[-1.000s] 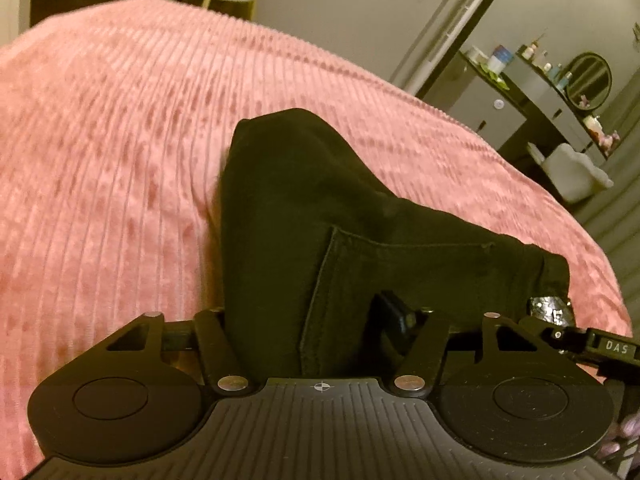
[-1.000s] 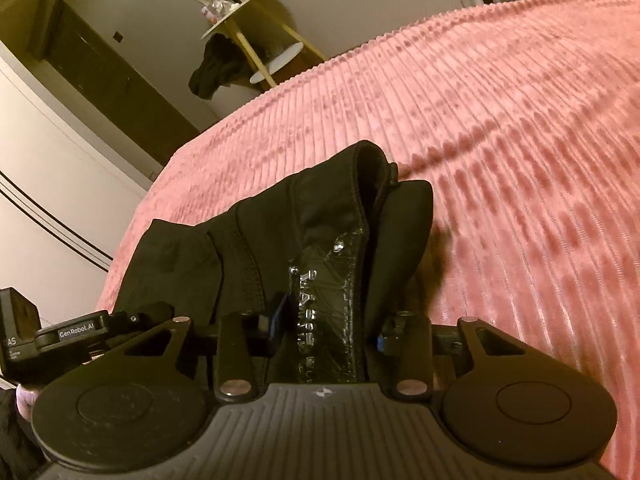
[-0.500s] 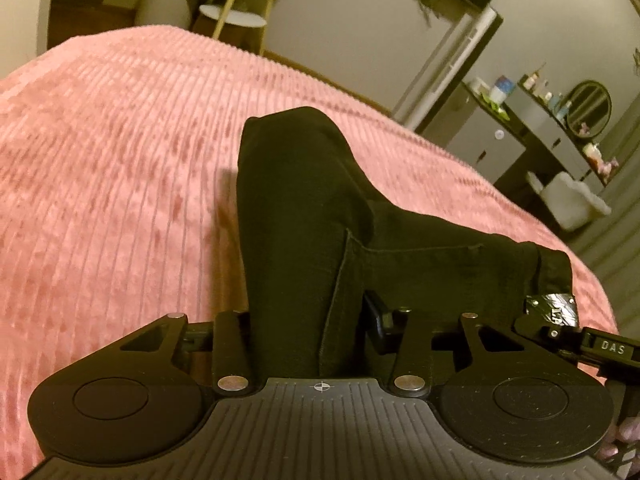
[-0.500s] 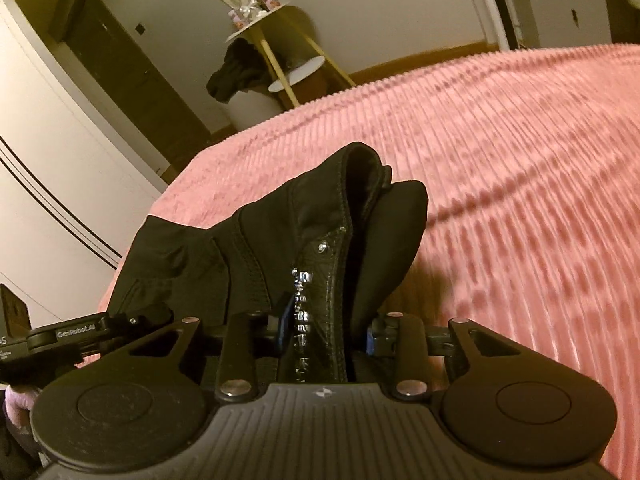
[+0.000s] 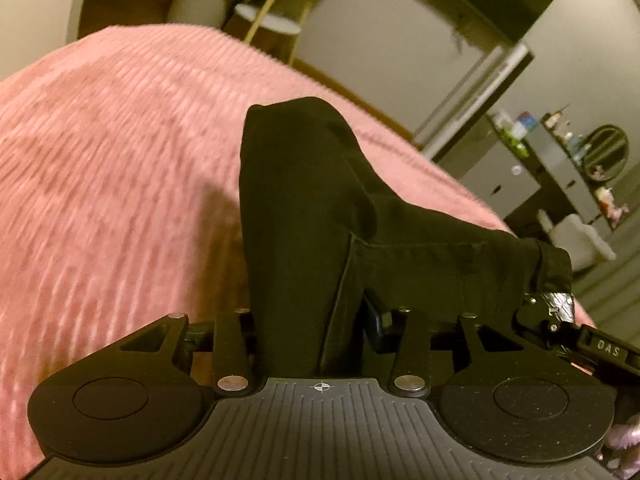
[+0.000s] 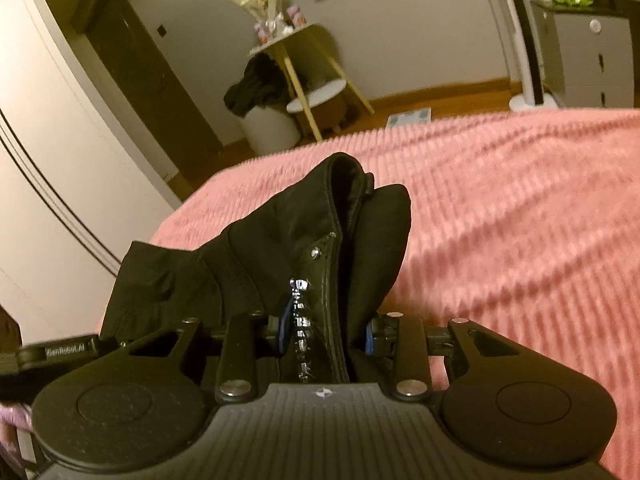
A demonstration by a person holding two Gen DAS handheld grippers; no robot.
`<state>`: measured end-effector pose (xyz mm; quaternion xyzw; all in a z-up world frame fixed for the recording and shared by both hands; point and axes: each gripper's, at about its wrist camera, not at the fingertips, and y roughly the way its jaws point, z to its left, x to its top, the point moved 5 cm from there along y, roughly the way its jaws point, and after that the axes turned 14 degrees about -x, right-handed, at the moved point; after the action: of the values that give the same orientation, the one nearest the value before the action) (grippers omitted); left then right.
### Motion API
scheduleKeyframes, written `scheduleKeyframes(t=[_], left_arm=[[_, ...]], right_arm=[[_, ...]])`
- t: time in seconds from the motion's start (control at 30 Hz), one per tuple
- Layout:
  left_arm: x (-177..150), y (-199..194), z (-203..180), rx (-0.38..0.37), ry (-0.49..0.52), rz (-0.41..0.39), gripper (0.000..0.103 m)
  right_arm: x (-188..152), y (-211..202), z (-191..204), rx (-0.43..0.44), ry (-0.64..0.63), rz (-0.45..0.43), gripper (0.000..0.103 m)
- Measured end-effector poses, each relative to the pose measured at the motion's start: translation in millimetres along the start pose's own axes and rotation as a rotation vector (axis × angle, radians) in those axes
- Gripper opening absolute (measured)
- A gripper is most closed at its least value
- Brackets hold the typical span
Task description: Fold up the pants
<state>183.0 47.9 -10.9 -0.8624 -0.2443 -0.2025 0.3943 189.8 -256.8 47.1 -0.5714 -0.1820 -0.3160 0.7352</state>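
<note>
My left gripper [image 5: 310, 336] is clamped on the black pants [image 5: 320, 216], the cloth filling the gap between my fingers and rising above them in a bunched peak; a stitched pocket seam runs down into the grip, and the fabric stretches away from the peak towards my right gripper [image 5: 560, 312], which bites a far corner of the same waist; my right gripper [image 6: 324, 340] is likewise closed on the pants [image 6: 312, 232], pinching the fly, with the metal zipper [image 6: 299, 312] lying just inside one finger and a folded flap standing up beyond it. The pants hang raised above the pink ribbed bedspread [image 5: 112, 168], which spreads wide and bare on both sides of them; its far edge drops off beyond the pants, where a white stool [image 6: 316, 100] stands on the floor.
</note>
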Motion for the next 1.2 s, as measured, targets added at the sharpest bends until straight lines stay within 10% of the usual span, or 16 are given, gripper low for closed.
scheduleKeyframes(t=[0.4, 0.57, 0.9, 1.2], left_arm=[[27.8, -16.1, 7.8, 0.023, 0.023, -0.083, 0.048], [47.6, -38.2, -3.3, 0.266, 0.123, -0.261, 0.097], [-48.8, -23.9, -4.3, 0.217, -0.009, -0.174, 0.097], [-75.7, -36.1, 5.8, 0.112, -0.125, -0.206, 0.097]], right_arm=[[27.0, 5.2, 32.8, -0.012, -0.059, -0.063, 0.037], [42.5, -3.5, 17.3, -0.141, 0.026, -0.169, 0.068], [-64.1, 15.8, -26.0, 0.025, 0.340, 0.093, 0.061], [-75.1, 55.9, -45.7, 0.244, 0.711, 0.147, 0.064]])
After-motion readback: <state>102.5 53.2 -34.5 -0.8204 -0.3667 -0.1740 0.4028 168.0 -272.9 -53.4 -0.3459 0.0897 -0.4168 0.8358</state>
